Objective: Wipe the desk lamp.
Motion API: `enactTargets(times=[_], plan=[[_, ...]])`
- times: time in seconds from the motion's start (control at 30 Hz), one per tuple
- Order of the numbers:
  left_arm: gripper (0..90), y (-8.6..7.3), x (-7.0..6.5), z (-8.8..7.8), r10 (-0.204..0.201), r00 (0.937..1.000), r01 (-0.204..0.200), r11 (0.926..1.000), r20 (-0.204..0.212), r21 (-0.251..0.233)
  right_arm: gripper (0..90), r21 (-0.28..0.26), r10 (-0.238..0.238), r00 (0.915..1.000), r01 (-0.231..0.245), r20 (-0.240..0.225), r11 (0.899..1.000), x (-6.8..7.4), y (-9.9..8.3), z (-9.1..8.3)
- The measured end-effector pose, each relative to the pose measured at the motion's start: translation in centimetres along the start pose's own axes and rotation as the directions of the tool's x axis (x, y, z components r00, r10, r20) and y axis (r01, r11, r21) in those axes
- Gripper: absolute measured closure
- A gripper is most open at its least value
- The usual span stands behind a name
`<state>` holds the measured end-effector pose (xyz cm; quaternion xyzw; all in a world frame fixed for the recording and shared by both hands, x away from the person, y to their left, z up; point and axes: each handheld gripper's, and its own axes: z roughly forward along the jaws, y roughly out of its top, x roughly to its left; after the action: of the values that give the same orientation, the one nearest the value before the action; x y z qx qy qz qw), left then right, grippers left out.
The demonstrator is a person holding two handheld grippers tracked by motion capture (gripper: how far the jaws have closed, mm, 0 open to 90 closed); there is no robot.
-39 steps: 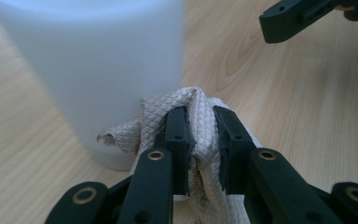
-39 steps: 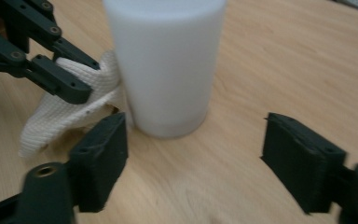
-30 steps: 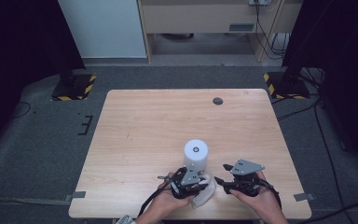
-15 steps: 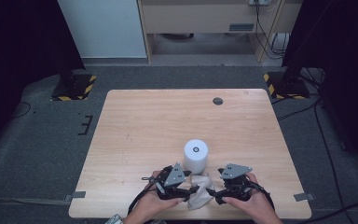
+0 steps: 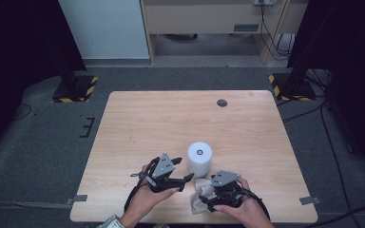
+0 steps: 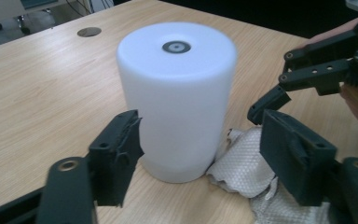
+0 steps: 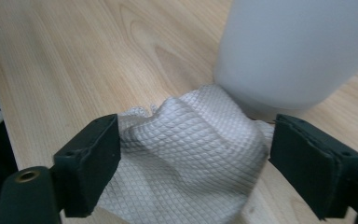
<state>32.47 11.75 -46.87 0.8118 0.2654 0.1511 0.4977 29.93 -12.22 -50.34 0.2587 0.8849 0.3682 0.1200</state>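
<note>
Item 1, left gripper (image 5: 188, 177): held near the table's front edge, jaws spread and just been opening, nothing between the pads. In the left gripper view the white cylinder stands ahead of them, untouched.

Item 2, white cylinder (image 5: 199, 159): upright on the wooden table (image 5: 138, 118), closed top with a small dark ring at its centre. Contents cannot be told; no open container in sight.

Item 3, crumpled paper towel (image 5: 200, 195): lies on the table against the cylinder's base, on the side nearer the person.

Item 4, right gripper (image 5: 203, 195): low over the towel, jaws apart after opening wide, since eased in a little. The towel lies between the pads but is not pinched.

Progress, as judged: the towel is loose and ungripped; picking it up, and any wiping or moving of the cylinder, remains to be done.
</note>
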Motion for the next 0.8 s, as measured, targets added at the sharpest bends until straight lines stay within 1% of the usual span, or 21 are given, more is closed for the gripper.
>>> enactTargets(times=[0.07,0.1,0.13,0.17,0.2,0.23,0.27,0.3,0.33,0.37,0.43,0.47,0.5,0.53,0.57,0.73,0.77,0.8], plan=[[21.3,-0.2,0.2,0.1,-0.003,1.0,0.004,1.0,-0.008,0.001,24.3,0.024,-0.013,0.9999,0.013,-0.001,1.0,0.1,-0.1,0.4],[19.2,-0.2,0.3,0.2,-0.006,1.0,0.006,1.0,-0.004,0.0,30.4,0.036,-0.015,0.9998,0.015,-0.012,0.999,0.0,-0.2,0.8],[19.2,-0.2,0.3,0.3,-0.007,1.0,0.007,1.0,0.002,0.002,30.4,0.036,-0.015,0.9998,0.015,-0.012,0.999,0.0,-0.2,0.8],[16.7,-0.3,0.4,0.4,-0.008,0.9999,0.008,1.0,0.007,0.004,32.6,0.044,-0.018,0.9996,0.019,-0.022,0.999,0.0,-0.3,1.0],[15.7,-0.3,0.4,0.5,-0.009,0.9999,0.009,0.9999,0.012,0.01,40.6,0.047,-0.024,0.9993,0.025,-0.028,0.999,-0.1,-0.4,1.1],[15.7,-0.3,0.4,0.6,-0.007,0.9999,0.007,0.9999,0.012,0.011,40.6,0.047,-0.024,0.9993,0.025,-0.028,0.999,-0.1,-0.4,1.1],[14.7,-0.3,0.5,0.7,-0.007,0.9999,0.007,0.9999,0.01,0.009,44.1,0.054,-0.027,0.9991,0.029,-0.034,0.998,-0.1,-0.4,1.2],[12.6,-0.3,0.5,0.8,-0.007,0.9999,0.007,0.9999,0.01,0.009,51.0,0.065,-0.036,0.9986,0.038,-0.039,0.997,-0.1,-0.5,1.5],[12.6,-0.2,0.5,1.0,-0.011,0.9999,0.011,0.9999,0.008,0.008,51.0,0.065,-0.036,0.9986,0.038,-0.039,0.997,-0.1,-0.5,1.5],[9.5,-0.1,0.5,1.3,-0.011,0.9999,0.011,0.9999,0.006,0.005,57.8,0.064,-0.049,0.9984,0.051,-0.027,0.997,-0.1,-0.6,1.6],[7.7,0.0,0.5,1.6,-0.013,0.9999,0.013,0.9999,-0.002,0.002,67.8,0.062,-0.049,0.9982,0.051,-0.034,0.997,-0.3,-0.5,1.5],[6.8,0.0,0.5,1.6,-0.013,0.9999,0.013,0.9999,-0.002,0.002,67.8,0.062,-0.049,0.9982,0.051,-0.034,0.997,-0.3,-0.5,1.5],[5.3,0.2,0.5,2.0,-0.006,0.9999,0.006,1.0,-0.011,0.001,72.8,0.055,-0.038,0.9987,0.04,-0.036,0.998,-0.6,-0.4,1.3],[4.7,0.2,0.5,2.0,-0.006,0.9999,0.006,1.0,-0.011,0.001,72.8,0.055,-0.038,0.9987,0.04,-0.036,0.998,-0.6,-0.4,1.3],[4.7,0.5,0.5,2.3,-0.015,0.9997,0.015,0.9999,-0.018,-0.006,73.7,0.051,-0.031,0.9986,0.033,-0.043,0.998,-0.8,-0.5,1.1],[4.2,1.0,0.7,2.9,-0.01,0.9996,0.01,0.9998,-0.025,-0.015,73.5,0.059,-0.022,0.9986,0.025,-0.049,0.998,-1.2,-0.9,0.5],[3.7,1.1,0.8,3.2,-0.009,0.9996,0.009,0.9998,-0.028,-0.016,73.3,0.063,-0.012,0.9991,0.015,-0.042,0.998,-1.3,-1.1,0.2],[3.5,1.1,0.8,3.2,-0.009,0.9996,0.009,0.9998,-0.028,-0.016,73.3,0.063,-0.012,0.9991,0.015,-0.042,0.998,-1.3,-1.1,0.2]])
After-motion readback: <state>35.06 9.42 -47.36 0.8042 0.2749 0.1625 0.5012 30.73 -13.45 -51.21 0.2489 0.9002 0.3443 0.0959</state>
